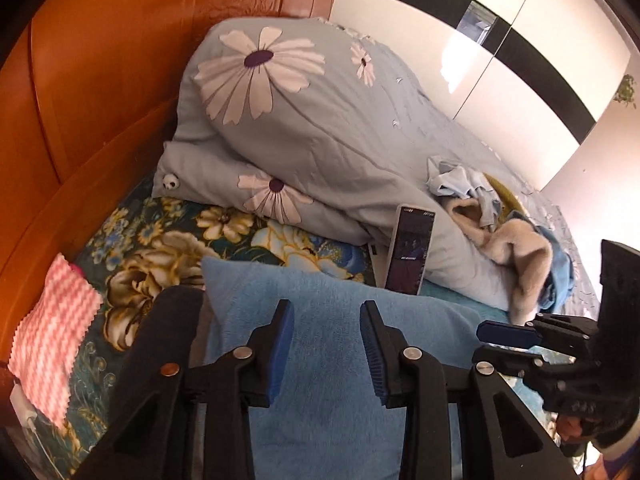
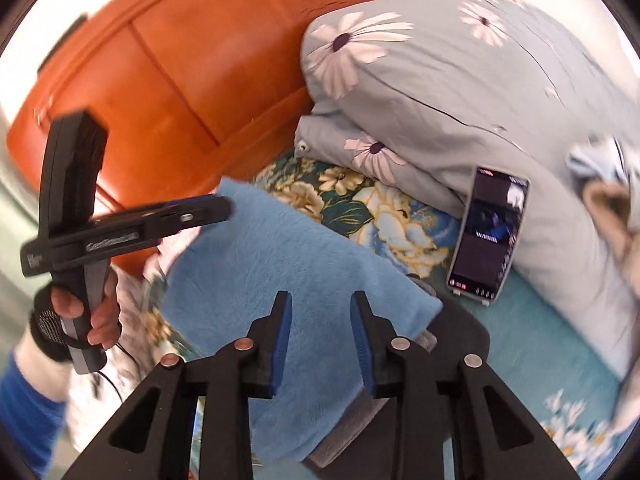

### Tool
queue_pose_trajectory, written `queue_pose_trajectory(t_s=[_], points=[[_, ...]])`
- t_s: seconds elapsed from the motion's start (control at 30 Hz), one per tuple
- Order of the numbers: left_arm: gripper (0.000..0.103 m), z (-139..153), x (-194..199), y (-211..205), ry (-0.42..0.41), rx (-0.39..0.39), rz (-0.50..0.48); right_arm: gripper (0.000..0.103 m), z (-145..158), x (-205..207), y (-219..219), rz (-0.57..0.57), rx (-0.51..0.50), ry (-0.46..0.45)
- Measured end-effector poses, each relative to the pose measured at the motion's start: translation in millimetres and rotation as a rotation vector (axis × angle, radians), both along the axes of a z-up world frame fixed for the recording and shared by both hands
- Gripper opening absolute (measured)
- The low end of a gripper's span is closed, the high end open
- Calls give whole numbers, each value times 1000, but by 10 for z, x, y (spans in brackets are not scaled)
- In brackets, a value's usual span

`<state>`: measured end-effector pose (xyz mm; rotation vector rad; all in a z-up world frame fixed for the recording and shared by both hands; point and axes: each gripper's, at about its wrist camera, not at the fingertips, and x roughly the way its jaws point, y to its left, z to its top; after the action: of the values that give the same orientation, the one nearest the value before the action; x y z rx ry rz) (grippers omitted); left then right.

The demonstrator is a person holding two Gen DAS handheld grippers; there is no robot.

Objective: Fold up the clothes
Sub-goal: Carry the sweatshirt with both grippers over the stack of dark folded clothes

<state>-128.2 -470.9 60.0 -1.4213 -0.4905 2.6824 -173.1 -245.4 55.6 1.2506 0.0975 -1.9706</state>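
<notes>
Blue fleece — a folded garment — lies on the bed directly under both claws, its long side running away toward the headboard. The left claw hangs above its middle, jaws partly apart with nothing between them; the right claw hovers over the nearer end, likewise parted and empty, so either hand is equally close. Beyond stands a phone propped against the flowered quilt — and further right a heap of unfolded clothes. No basket or box is in sight.
</notes>
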Motion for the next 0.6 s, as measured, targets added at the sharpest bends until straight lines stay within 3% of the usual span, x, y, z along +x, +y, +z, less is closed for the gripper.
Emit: queue_pose_trajectory(t_s=[0.07, 0.23, 0.37, 0.47, 0.6], points=[[38, -162, -17, -14, -34, 10, 18, 31, -94, -56, -42, 4, 19, -13], [40, -387, 34, -287, -54, 150, 89, 31, -307, -150, -100, 8, 36, -62], [38, -402, 133, -331, -42, 170, 98, 32, -329, -150, -78, 12, 18, -73], [38, -337, 285, -317, -29, 145, 106, 32, -296, -75, -19, 17, 9, -76], [38, -180, 614, -249, 20, 53, 121, 33, -242, 99, 70, 38, -3, -57]])
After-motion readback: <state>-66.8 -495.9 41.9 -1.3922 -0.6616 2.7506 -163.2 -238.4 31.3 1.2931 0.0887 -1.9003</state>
